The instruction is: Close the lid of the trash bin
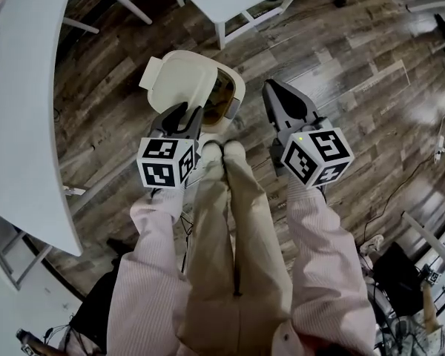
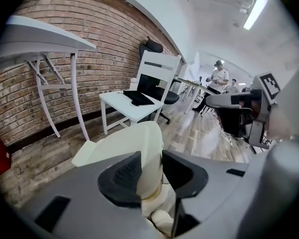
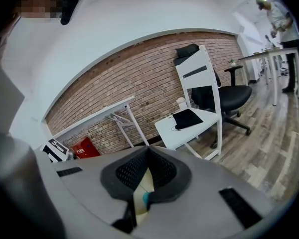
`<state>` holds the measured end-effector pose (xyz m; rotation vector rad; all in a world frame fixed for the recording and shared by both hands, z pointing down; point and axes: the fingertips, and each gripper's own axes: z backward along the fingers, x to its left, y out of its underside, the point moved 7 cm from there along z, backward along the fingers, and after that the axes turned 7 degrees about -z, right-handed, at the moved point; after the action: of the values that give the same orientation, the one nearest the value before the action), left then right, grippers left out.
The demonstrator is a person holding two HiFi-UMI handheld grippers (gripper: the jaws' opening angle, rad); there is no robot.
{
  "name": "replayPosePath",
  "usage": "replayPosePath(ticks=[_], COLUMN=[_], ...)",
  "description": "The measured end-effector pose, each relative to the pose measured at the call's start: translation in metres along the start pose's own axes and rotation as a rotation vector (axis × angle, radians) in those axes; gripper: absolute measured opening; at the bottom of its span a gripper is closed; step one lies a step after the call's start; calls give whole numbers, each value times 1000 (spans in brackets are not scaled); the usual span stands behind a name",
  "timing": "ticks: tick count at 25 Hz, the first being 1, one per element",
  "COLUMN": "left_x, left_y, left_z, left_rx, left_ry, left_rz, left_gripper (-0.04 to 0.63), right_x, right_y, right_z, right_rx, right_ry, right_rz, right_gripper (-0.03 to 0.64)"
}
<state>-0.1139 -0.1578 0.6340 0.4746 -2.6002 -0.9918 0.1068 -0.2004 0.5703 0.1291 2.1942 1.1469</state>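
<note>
While the trash bin [image 1: 224, 101] stands on the wood floor [image 1: 356, 73] just ahead of the person's shoes [image 1: 224, 150], its cream lid [image 1: 179, 80] is up, tilted back over the bin's far-left side and leaving the dark opening bare. At the bin's near-left rim, the left gripper [image 1: 185, 114] points at the lower edge of the lid. In the left gripper view its jaws stand a little apart, and the lid [image 2: 134, 143] rises right in front of the gap of the left gripper [image 2: 151, 156]. Whether a jaw touches it I cannot tell. To the bin's right, close beside it but apart, the right gripper [image 1: 276, 93] hangs over the floor. In the right gripper view its jaws meet at the tips with nothing held in the right gripper [image 3: 148, 151]. Beyond the bin stands a white chair [image 2: 139, 101] against a brick wall [image 2: 89, 39], and to the bin's left is a white table [image 1: 22, 102].
</note>
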Motion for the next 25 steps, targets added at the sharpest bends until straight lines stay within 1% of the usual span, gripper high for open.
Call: replayPosePath(ticks=[9, 11, 13, 14, 18, 25], left_x=[-15, -16, -14, -13, -17, -20], left_y=[23, 29, 36, 39, 50, 66], left_z=[-26, -32, -39, -42, -56, -76], left_rx=[48, 58, 70, 78, 117, 151], left_ry=[68, 66, 35, 28, 51, 46], left_rz=[9, 15, 11, 2, -36, -40], left_gripper=[109, 103, 15, -6, -6, -6], right_x=[-15, -19, -23, -25, -35, -49], right_y=[24, 28, 34, 36, 47, 62], right_z=[2, 2, 1, 1, 1, -5], right_rx=[23, 25, 26, 27, 29, 34], right_ry=[9, 14, 18, 20, 32, 43], right_rz=[-24, -27, -31, -33, -45, -58], right_gripper=[3, 3, 3, 3, 3, 3])
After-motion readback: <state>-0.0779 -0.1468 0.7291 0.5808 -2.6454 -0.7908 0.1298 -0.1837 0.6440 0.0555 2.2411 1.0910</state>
